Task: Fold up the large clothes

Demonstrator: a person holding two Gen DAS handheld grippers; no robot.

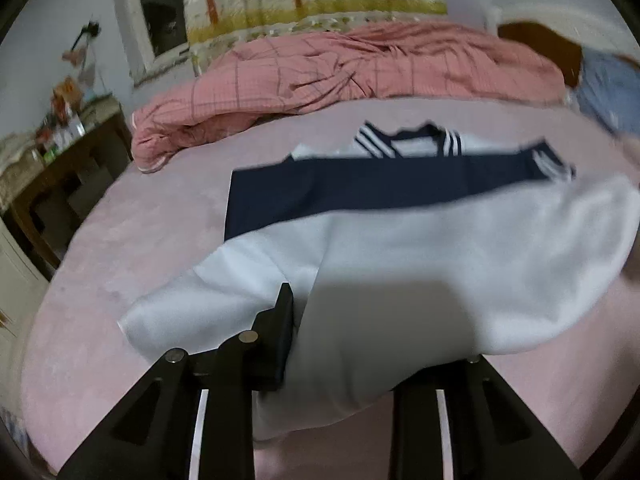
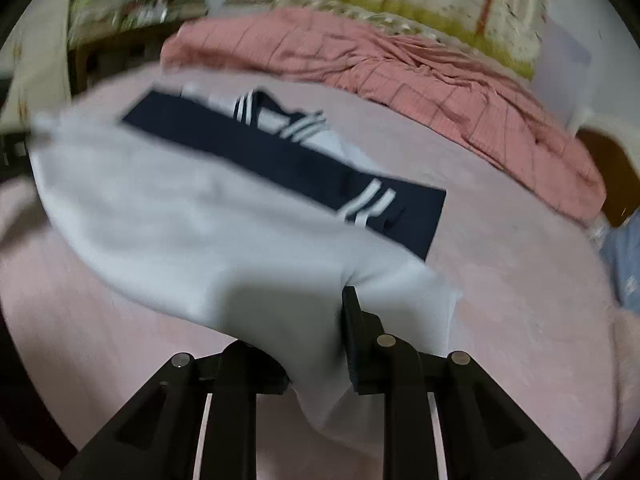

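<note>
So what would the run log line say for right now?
left gripper: shut on white shirt hem | right gripper: shut on same hem | hem lifted off pink bed | navy collar end flat

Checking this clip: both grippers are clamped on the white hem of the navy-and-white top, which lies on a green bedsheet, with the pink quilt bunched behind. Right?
One slip: the bedsheet is pale pink, not green, as both wrist views show. The rest holds: the left gripper and right gripper are clamped on the white hem of the top, with the quilt bunched behind.
</note>
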